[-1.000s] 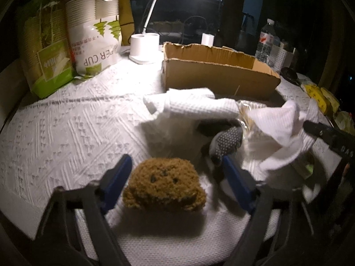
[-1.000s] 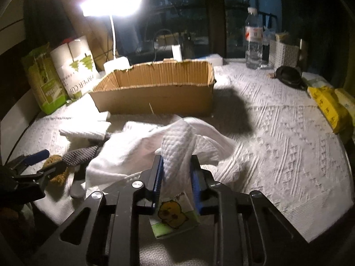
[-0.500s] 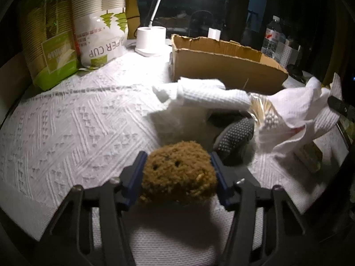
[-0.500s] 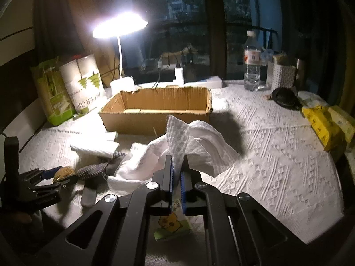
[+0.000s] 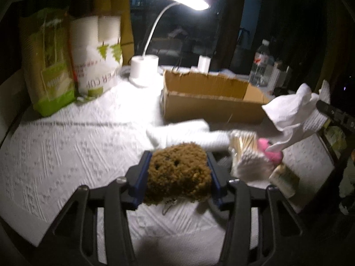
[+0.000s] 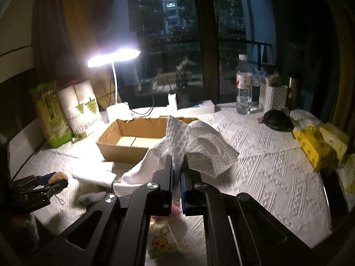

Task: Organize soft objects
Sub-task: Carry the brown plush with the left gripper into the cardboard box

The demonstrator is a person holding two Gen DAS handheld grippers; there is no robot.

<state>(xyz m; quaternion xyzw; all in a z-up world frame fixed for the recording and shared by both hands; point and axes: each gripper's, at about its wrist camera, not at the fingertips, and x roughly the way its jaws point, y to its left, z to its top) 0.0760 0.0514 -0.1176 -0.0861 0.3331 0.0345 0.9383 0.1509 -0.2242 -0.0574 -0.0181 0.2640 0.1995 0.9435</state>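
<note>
My left gripper (image 5: 177, 173) is shut on a brown fuzzy plush (image 5: 177, 173) and holds it above the white tablecloth; it shows at the far left of the right wrist view (image 6: 56, 177). My right gripper (image 6: 176, 173) is shut on a white cloth (image 6: 193, 141), lifted clear of the table, which also shows in the left wrist view (image 5: 292, 110). An open cardboard box (image 6: 133, 141) (image 5: 210, 102) stands beyond both. A folded white towel (image 5: 188, 133), a grey dotted item (image 6: 93, 197), cotton swabs (image 5: 250, 164) and a pink thing (image 5: 270, 150) lie on the table.
A desk lamp (image 5: 144, 66), a paper-cup pack (image 5: 95, 57) and a green bag (image 5: 48, 66) stand at the back left. A water bottle (image 6: 244, 95), a white holder (image 6: 273, 97), a black object (image 6: 275, 119) and yellow packs (image 6: 315, 144) sit at the right. A tissue pack (image 6: 162, 243) lies below my right gripper.
My left gripper closed on the brown plush and lifted it. My right gripper shut tight on the white cloth and raised it, uncovering swabs and the pink thing.
</note>
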